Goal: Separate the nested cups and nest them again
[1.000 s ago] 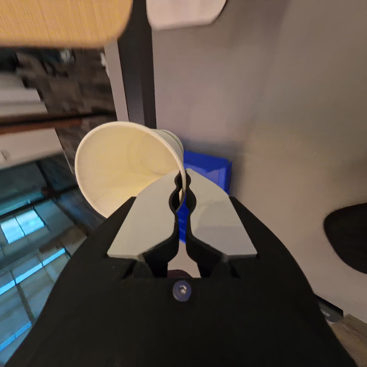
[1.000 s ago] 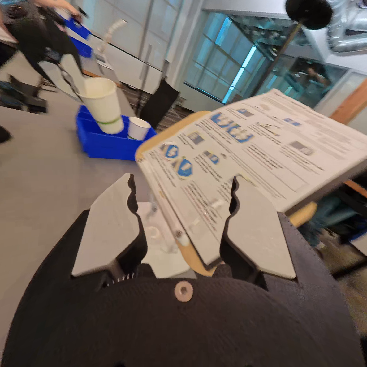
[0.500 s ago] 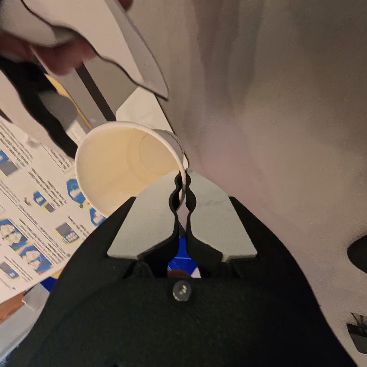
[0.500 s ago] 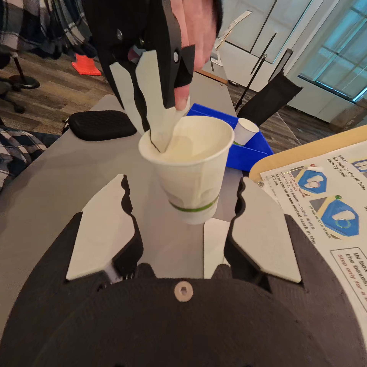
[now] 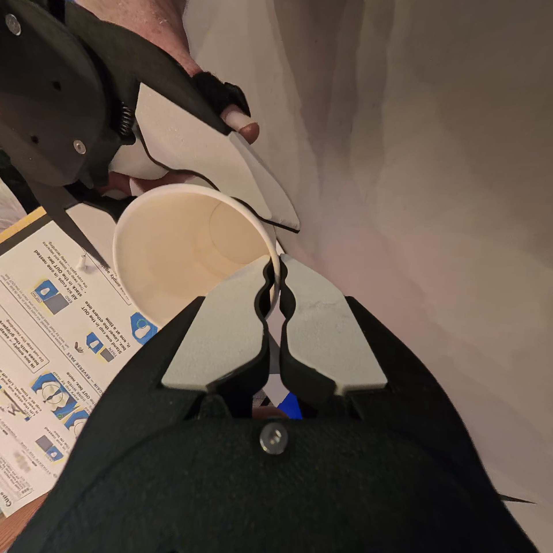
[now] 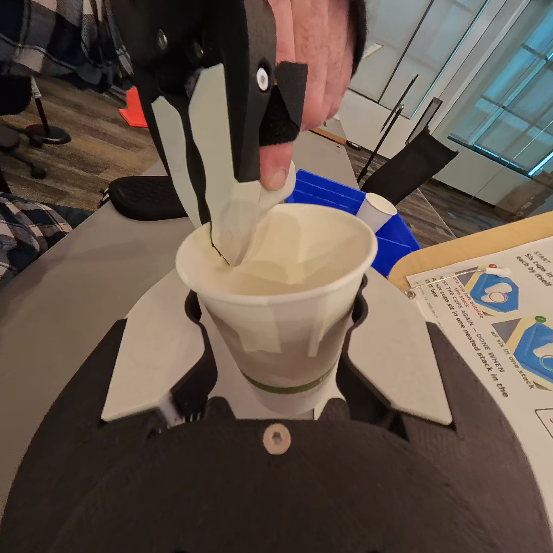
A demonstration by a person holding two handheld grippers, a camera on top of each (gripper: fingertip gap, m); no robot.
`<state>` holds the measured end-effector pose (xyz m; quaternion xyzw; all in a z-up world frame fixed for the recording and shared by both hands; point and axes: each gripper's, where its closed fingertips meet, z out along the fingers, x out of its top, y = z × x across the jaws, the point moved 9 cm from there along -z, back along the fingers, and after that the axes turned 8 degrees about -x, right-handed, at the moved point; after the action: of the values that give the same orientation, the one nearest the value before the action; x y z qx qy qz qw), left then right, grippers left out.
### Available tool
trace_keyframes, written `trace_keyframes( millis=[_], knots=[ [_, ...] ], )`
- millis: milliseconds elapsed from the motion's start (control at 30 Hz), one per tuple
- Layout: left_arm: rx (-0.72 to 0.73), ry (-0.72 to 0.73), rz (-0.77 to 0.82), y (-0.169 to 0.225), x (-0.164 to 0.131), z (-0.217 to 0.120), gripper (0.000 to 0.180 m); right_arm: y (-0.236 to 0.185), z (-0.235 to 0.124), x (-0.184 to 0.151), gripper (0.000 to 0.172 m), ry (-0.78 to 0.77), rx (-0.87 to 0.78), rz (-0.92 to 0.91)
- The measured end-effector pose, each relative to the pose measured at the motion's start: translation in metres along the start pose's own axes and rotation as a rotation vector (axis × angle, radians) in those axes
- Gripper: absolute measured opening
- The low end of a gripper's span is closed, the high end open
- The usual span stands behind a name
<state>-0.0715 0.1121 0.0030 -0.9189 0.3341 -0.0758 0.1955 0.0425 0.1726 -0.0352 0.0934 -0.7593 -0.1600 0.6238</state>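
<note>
A white paper cup (image 6: 278,323) with a green band near its base hangs upright above the grey table (image 6: 74,269). My left gripper (image 5: 276,260) is shut on its rim, one finger inside and one outside. It comes down from above in the right wrist view (image 6: 218,239). My right gripper (image 6: 276,299) is open, with its fingers on either side of the cup's body just below the rim. I cannot tell whether the pads touch the wall. One right finger (image 5: 209,155) lies beside the cup (image 5: 179,254) in the left wrist view.
A blue bin (image 6: 398,239) stands behind the cup with a small white cup (image 6: 375,211) in it. A printed instruction sheet (image 6: 493,314) on a wooden board lies to the right. A black pad (image 6: 143,197) sits at the table's far left.
My left gripper carried the cup by its rim from near the blue bin toward my right gripper. My right gripper swung from the sheet to the cup, which now sits between its open fingers.
</note>
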Motion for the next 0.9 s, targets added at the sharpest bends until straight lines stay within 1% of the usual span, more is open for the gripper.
trace_keyframes(
  millis=[233, 433, 633, 700, 900],
  knots=[
    [0.021, 0.013, 0.011, -0.0007, 0.0031, -0.0021, 0.0, -0.0009, -0.0054, 0.0058, 0.1, 0.062, -0.013, -0.026],
    [0.012, -0.002, 0.015, 0.0001, 0.0026, -0.0005, 0.0, -0.0018, -0.0042, 0.0043, 0.098, 0.037, -0.019, -0.041],
    [0.018, 0.022, 0.014, 0.0008, 0.002, 0.0007, 0.0, -0.0028, -0.0062, 0.0077, 0.102, 0.057, -0.025, -0.05],
    [0.034, 0.023, 0.019, 0.0005, 0.0016, 0.0001, 0.0, -0.0024, -0.0074, 0.0087, 0.098, 0.062, -0.035, -0.056],
    [0.024, 0.01, 0.006, -0.0014, 0.0001, 0.0037, 0.0, 0.0, -0.0069, 0.0054, 0.095, 0.044, -0.036, -0.047]
  ],
)
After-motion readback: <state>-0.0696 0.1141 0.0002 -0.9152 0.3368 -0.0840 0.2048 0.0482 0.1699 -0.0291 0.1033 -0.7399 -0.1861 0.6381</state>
